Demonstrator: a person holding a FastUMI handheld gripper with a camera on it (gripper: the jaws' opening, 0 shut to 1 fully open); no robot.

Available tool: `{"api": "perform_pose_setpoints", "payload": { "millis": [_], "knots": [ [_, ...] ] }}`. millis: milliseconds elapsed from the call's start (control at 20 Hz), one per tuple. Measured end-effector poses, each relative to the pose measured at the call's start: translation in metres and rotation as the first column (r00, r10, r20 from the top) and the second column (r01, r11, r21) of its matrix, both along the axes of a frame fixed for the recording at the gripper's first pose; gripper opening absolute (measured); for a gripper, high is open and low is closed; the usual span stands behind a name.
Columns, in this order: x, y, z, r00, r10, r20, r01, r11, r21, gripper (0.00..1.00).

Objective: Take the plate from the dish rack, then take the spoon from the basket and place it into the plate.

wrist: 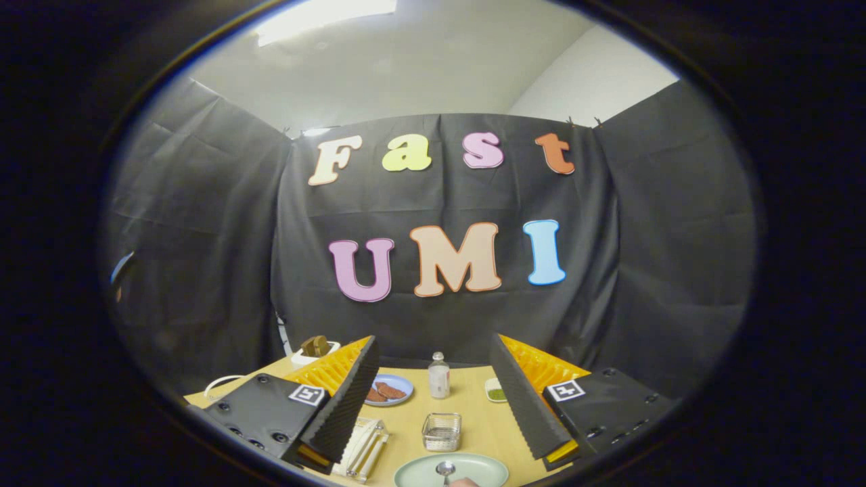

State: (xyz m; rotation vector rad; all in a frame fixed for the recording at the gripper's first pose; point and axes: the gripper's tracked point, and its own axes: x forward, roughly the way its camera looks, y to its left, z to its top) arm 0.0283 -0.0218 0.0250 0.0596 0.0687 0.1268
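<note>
Now spoon (pixel 444 468) lies in green plate (pixel 451 470), gripper (pixel 433 399) wide.

Lit evenly from a bright ceiling panel (pixel 325 19) glaring at eleven o'clock, with dim cloth walls, strong fisheye bending toward every edge, soft blur around six o'clock.

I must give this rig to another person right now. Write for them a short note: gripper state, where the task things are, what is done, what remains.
Gripper: open, fingers spread wide and holding nothing, raised above the table.
Plate: flat on the table, near and below the fingers, off the rack.
Spoon: its bowl lies in the plate.
Wire basket: between the fingers, just beyond the plate; looks empty.
Done: both steps appear finished.
Left: nothing obvious; just confirm the spoon sits steady.
</note>
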Motion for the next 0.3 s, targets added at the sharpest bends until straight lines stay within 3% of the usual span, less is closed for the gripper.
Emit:
{"api": "perform_pose_setpoints", "payload": {
  "millis": [300],
  "knots": [
    [0.0044,0.0029,0.0017,1.000,0.005,0.009,-0.005,1.000,-0.011,1.00]
  ]
}}
